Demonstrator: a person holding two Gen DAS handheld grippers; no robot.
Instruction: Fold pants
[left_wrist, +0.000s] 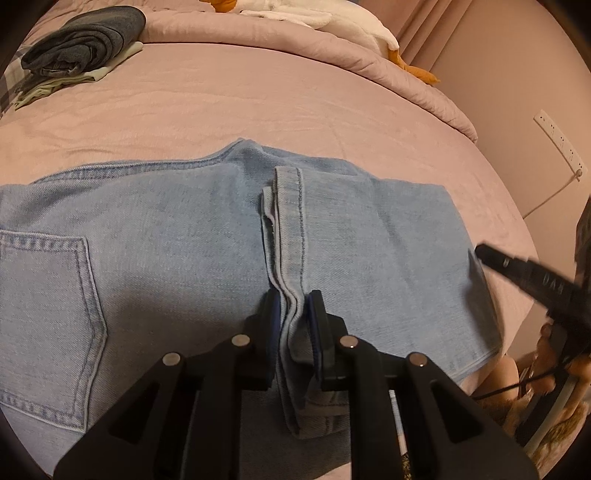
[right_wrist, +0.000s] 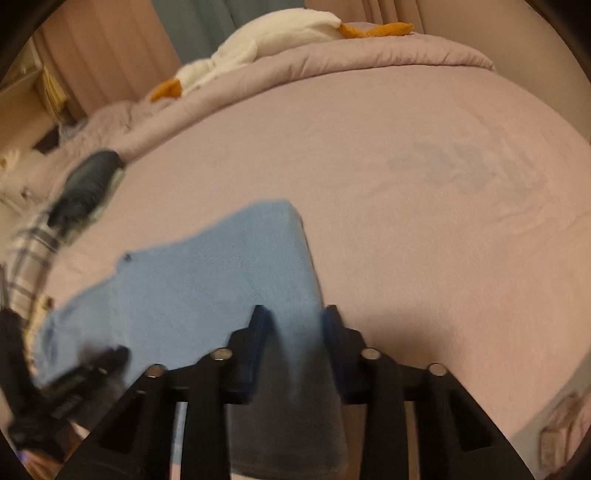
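Light blue jeans (left_wrist: 166, 240) lie folded on the pink bed sheet (left_wrist: 258, 103), with a back pocket at the left. My left gripper (left_wrist: 294, 317) is shut on the bunched leg hems, which run up between its blue pads. At the jeans' right folded edge, the right gripper (left_wrist: 482, 254) comes in from the right, blurred. In the right wrist view, the folded edge of the jeans (right_wrist: 203, 277) fills the gap between my right gripper's (right_wrist: 295, 317) fingers, which are shut on it. The left gripper (right_wrist: 118, 356) shows as a dark blur at the lower left.
A stack of folded dark clothes (left_wrist: 85, 44) sits at the far left of the bed. A rolled pink comforter (left_wrist: 295, 48) and a white and orange plush toy (right_wrist: 277, 40) lie along the far side. A power strip (left_wrist: 557, 144) hangs on the right wall.
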